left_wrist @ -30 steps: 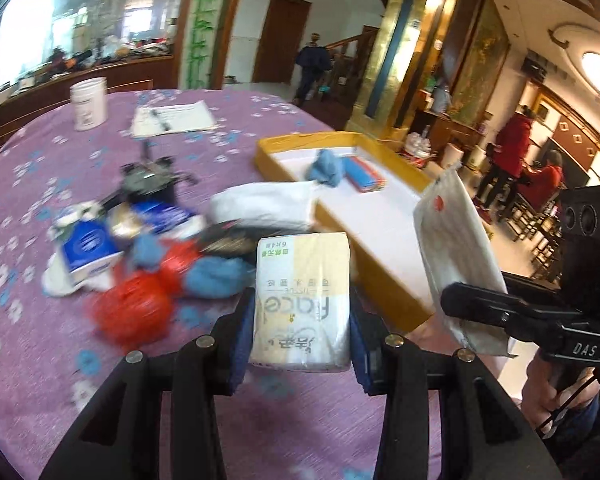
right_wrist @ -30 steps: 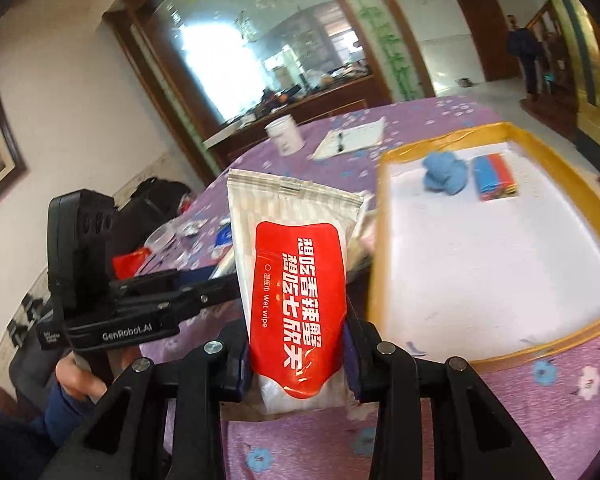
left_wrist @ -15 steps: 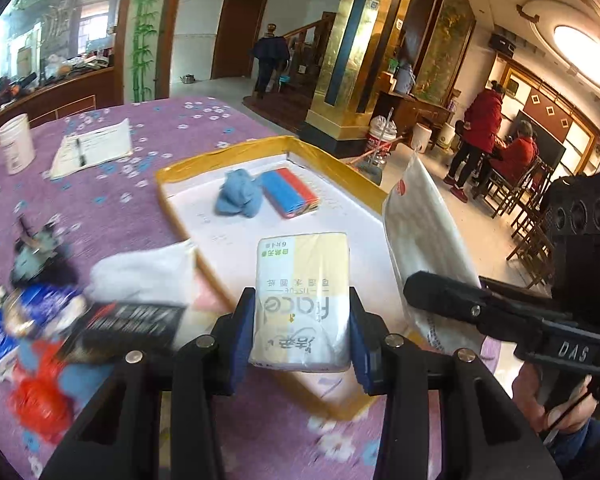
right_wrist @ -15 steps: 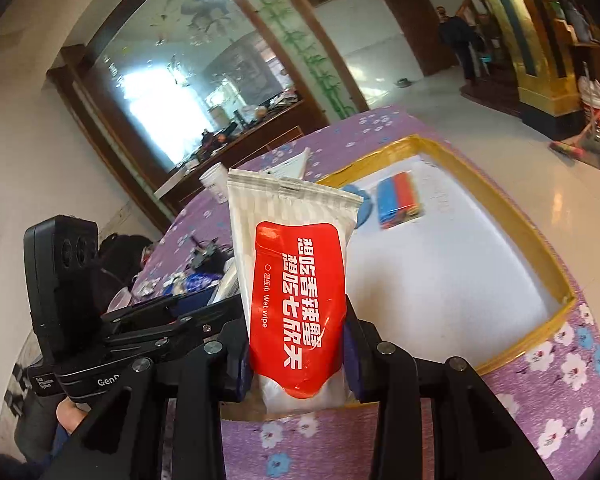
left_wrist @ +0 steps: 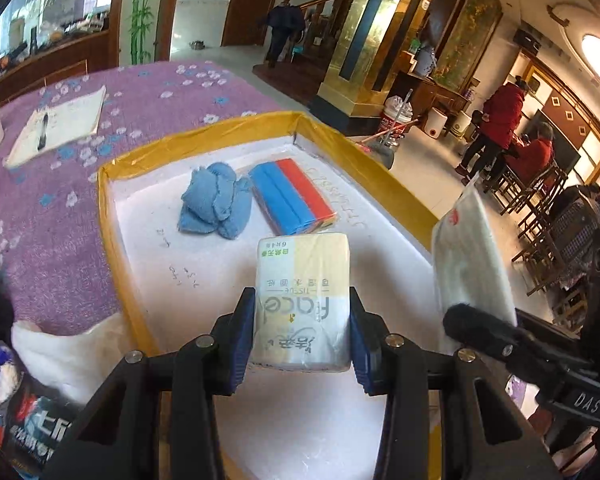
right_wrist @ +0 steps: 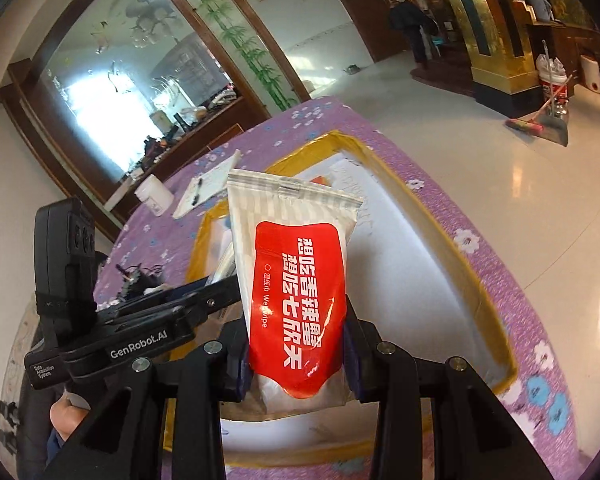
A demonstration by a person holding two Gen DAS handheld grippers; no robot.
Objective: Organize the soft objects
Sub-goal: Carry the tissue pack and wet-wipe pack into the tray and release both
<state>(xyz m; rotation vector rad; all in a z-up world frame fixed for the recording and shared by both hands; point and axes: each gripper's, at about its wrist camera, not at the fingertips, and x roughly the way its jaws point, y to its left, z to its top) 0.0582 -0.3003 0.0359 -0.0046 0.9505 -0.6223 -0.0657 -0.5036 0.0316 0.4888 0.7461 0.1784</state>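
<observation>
My left gripper [left_wrist: 300, 332] is shut on a yellow-and-white tissue pack [left_wrist: 302, 300] and holds it above the white floor of the yellow-rimmed tray [left_wrist: 108, 216]. A crumpled blue cloth [left_wrist: 214, 206] and a blue-and-red pack [left_wrist: 292, 196] lie at the tray's far end. My right gripper [right_wrist: 296, 356] is shut on a white wet-wipe pack with a red label [right_wrist: 298, 292], held upright over the tray's near edge [right_wrist: 484, 304]. That wipe pack also shows at the right of the left wrist view [left_wrist: 470, 260].
The tray sits on a round table with a purple flowered cloth [left_wrist: 60, 200]. A white cloth [left_wrist: 68, 348] and dark packets [left_wrist: 32, 428] lie left of the tray. A notepad with a pen [left_wrist: 56, 124] and a white cup [right_wrist: 154, 198] stand farther back.
Both grippers have swung right, away from the pile of items and over the tray, each carrying its pack. The tissue pack now hangs above the tray floor.
</observation>
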